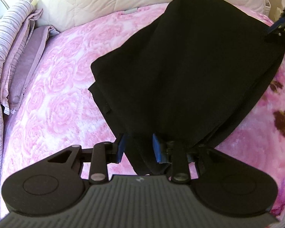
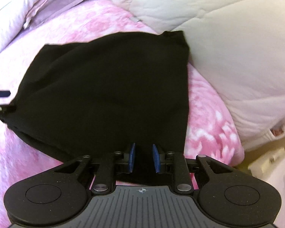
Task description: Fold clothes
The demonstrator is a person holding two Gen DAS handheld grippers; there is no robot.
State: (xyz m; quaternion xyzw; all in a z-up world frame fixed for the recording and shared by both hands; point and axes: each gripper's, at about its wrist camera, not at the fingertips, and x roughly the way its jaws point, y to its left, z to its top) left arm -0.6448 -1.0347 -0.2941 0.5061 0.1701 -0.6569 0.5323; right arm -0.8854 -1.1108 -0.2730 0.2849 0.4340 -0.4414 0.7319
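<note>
- Left gripper: its blue pads stand a moderate gap apart, with a bunched edge of the black garment hanging between them; whether they actually pinch the cloth cannot be told.
- Right gripper: a narrower gap, with the garment's near edge running between the blue pads; a firm clamp cannot be confirmed.
- The black garment lies partly folded on the pink rose-patterned blanket, with its near edges lifted toward both grippers.
- Farther off, a white quilted duvet lies bunched along the blanket's far edge, touching the garment's far corner.
- Folded lilac striped bedding sits stacked at the left.
</note>
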